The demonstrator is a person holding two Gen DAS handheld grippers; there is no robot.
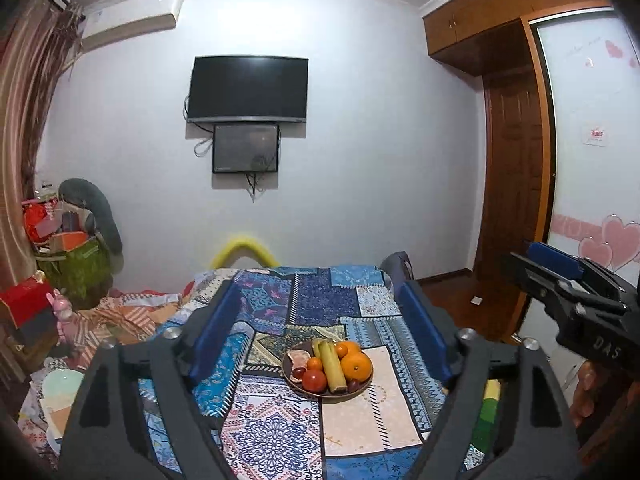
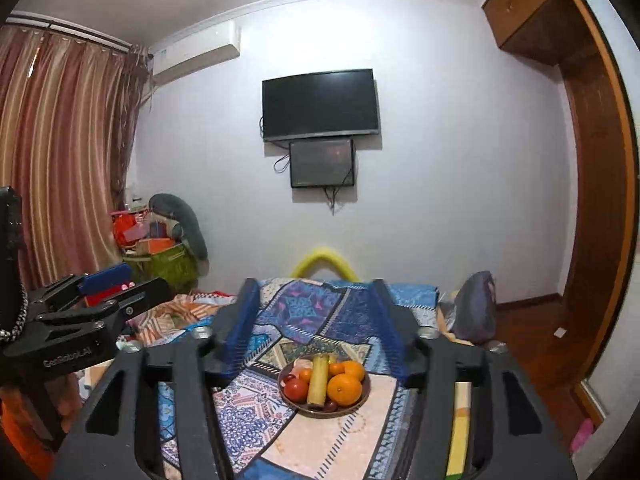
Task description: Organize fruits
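Observation:
A round brown plate (image 1: 289,379) (image 2: 362,402) sits on a patchwork cloth on a table. It holds oranges (image 1: 356,367) (image 2: 344,389), a red tomato (image 1: 314,380) (image 2: 296,390), a yellow-green banana (image 1: 333,364) (image 2: 318,380), a pinkish fruit piece (image 1: 299,359) and small dark fruits. My left gripper (image 1: 322,320) is open and empty, held above and before the plate. My right gripper (image 2: 316,320) is open and empty, likewise short of the plate. Each gripper shows at the edge of the other's view, the right one in the left wrist view (image 1: 568,280) and the left one in the right wrist view (image 2: 104,284).
The patchwork cloth (image 1: 360,412) (image 2: 256,412) covers the table. A cluttered pile with a green bag (image 1: 76,268) (image 2: 168,260) stands at the left wall. A TV (image 1: 248,88) hangs on the far wall. A wooden door (image 1: 512,168) is at right.

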